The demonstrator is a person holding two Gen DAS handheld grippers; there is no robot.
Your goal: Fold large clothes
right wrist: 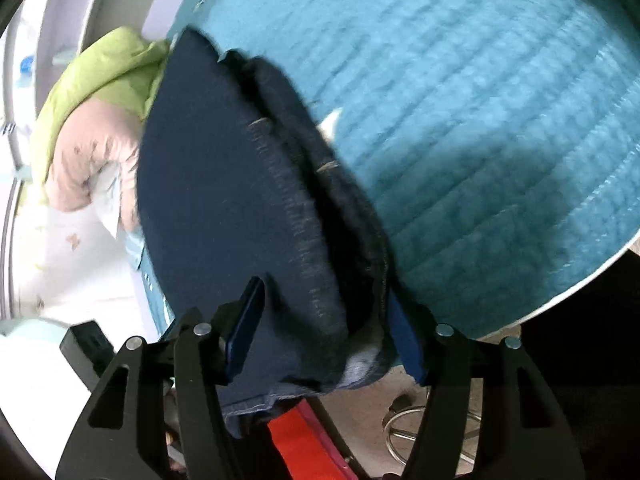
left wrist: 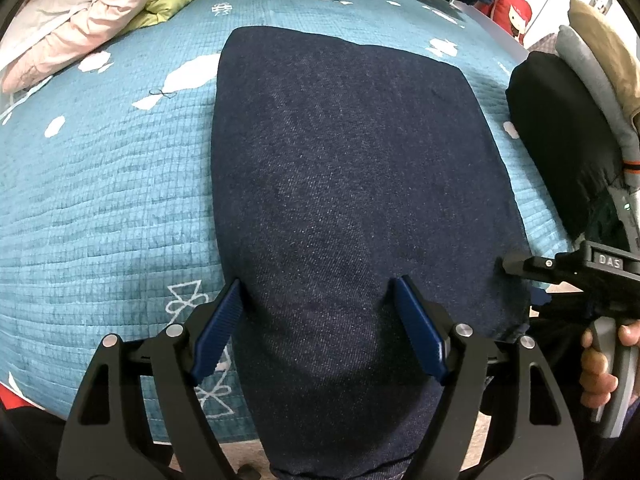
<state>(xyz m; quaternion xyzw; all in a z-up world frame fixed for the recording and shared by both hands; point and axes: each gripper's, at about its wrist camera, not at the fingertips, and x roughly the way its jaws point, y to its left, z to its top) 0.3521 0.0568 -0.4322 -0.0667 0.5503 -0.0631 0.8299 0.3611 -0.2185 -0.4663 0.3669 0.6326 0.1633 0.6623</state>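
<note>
The dark blue denim garment [left wrist: 344, 184] lies folded flat on my teal quilted bedspread [left wrist: 100, 208]. My left gripper [left wrist: 320, 332] straddles its near end, fingers wide. My right gripper [right wrist: 324, 336] seems, through blur, to bracket the layered edge; I'd pinch all layers evenly before lifting.

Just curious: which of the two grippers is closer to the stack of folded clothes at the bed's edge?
Right. The right gripper sits just in front of the stack; the left gripper is farther away, over the jeans.

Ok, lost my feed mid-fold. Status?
Left gripper open over jeans. Right gripper straddles their near edge, grip unclear. Folded stack beside, nothing blocking.
</note>
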